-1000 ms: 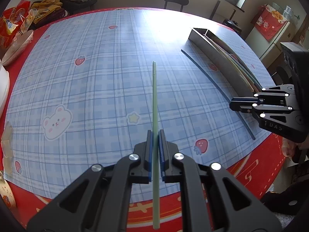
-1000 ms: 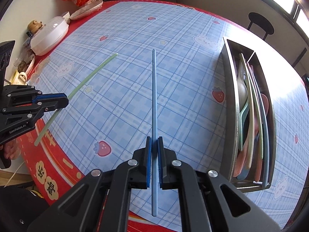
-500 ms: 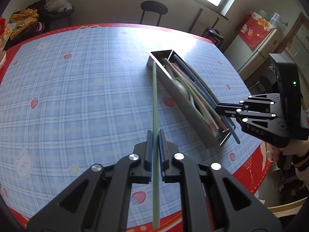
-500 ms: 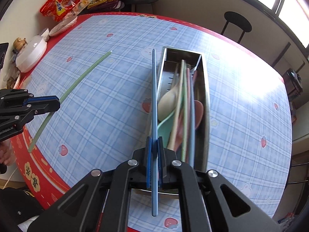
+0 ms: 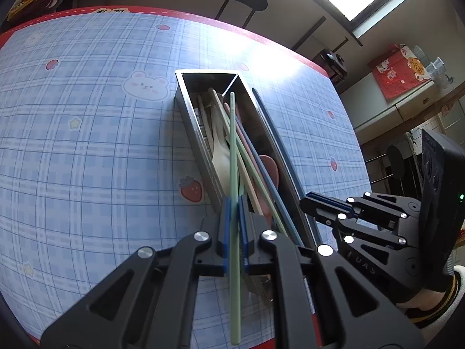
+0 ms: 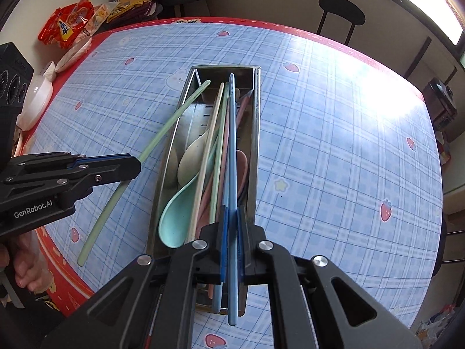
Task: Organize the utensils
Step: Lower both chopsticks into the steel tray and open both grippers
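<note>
Left claw (image 5: 234, 212) clamped on green chopstick (image 5: 232, 151) | right claw (image 6: 231, 221) on blue chopstick (image 6: 231, 151) | tray (image 6: 255, 133), tabletop's middle | advice: align lengthwise, lower, then release.

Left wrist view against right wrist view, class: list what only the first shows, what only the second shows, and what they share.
Only the left wrist view shows the red poster on the far wall. Only the right wrist view shows the teal spoon in the tray, and the snack bags beyond the table. Both show the metal tray with utensils, the left gripper shut on the green chopstick, and the right gripper shut on the blue chopstick.
</note>
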`<state>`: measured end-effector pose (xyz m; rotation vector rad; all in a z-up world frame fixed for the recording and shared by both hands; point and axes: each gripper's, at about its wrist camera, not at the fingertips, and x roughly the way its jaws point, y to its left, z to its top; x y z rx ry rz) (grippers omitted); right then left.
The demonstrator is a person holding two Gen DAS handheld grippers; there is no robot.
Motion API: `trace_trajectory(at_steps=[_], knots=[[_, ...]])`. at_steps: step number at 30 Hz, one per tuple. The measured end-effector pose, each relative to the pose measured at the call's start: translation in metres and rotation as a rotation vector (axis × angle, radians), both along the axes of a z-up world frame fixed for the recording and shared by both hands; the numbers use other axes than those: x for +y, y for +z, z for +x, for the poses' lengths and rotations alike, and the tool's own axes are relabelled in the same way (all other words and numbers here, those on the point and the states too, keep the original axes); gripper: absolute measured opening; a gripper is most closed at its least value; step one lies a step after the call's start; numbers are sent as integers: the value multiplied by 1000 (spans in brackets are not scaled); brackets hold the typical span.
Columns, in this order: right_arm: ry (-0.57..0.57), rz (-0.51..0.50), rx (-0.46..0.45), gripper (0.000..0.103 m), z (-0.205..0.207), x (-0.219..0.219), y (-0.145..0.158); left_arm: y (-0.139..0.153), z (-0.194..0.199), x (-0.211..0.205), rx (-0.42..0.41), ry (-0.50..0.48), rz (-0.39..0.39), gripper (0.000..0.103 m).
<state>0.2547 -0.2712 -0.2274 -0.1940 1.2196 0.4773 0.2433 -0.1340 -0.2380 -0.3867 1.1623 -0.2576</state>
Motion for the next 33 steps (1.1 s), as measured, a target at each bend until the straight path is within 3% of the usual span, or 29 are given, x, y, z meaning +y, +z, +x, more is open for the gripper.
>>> trace_trajectory(at_steps=[15,22,28,33], knots=[[-65,17,72,7,22,5,-16,-20,38,-6,37,73,-59,10],[-77,23,46,10,25,4,-8,-7,46,-2,-6,37,-63,16],[-83,13,11,21,21,3,7,12,38,15,-50,29,-6,22],[-86,-1,-24,39,12,3,19,33,24,34,-105,14,67,38]])
